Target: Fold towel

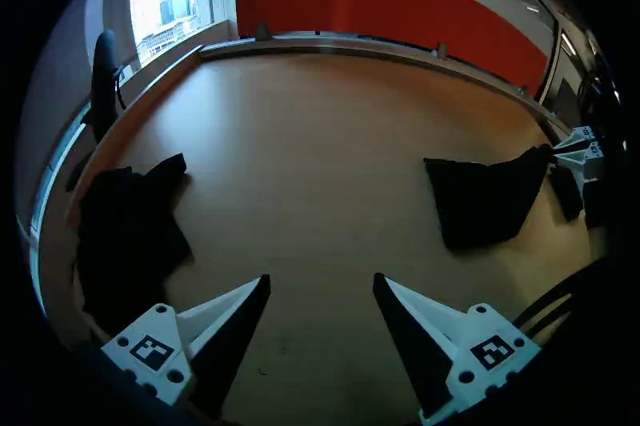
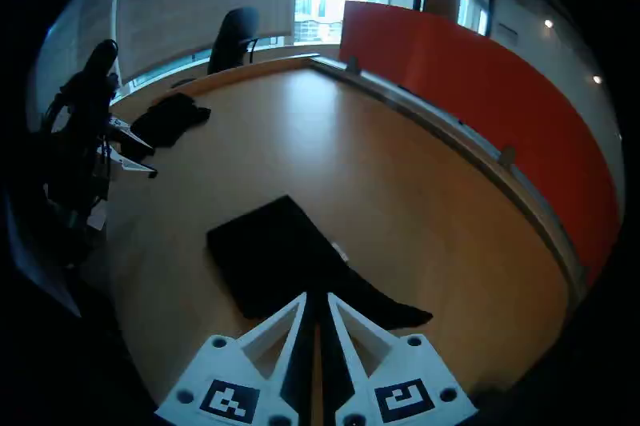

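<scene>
A black towel (image 2: 272, 258) lies partly folded on the wooden desk (image 2: 336, 154). My right gripper (image 2: 318, 302) is shut on its near edge, fingers almost together with cloth between them. In the left gripper view the same towel (image 1: 480, 202) sits at the right, one corner drawn up toward the right gripper (image 1: 562, 153). My left gripper (image 1: 320, 282) stands open above bare desk (image 1: 320, 154), nothing between its fingers. The right gripper view shows it far left (image 2: 152, 160), held by a hand.
A second black cloth heap (image 1: 128, 226) lies at the desk's left edge, also seen as the far cloth (image 2: 168, 118). An orange partition (image 1: 384, 2) runs along the back of the desk. An office chair (image 2: 232, 34) stands by the window.
</scene>
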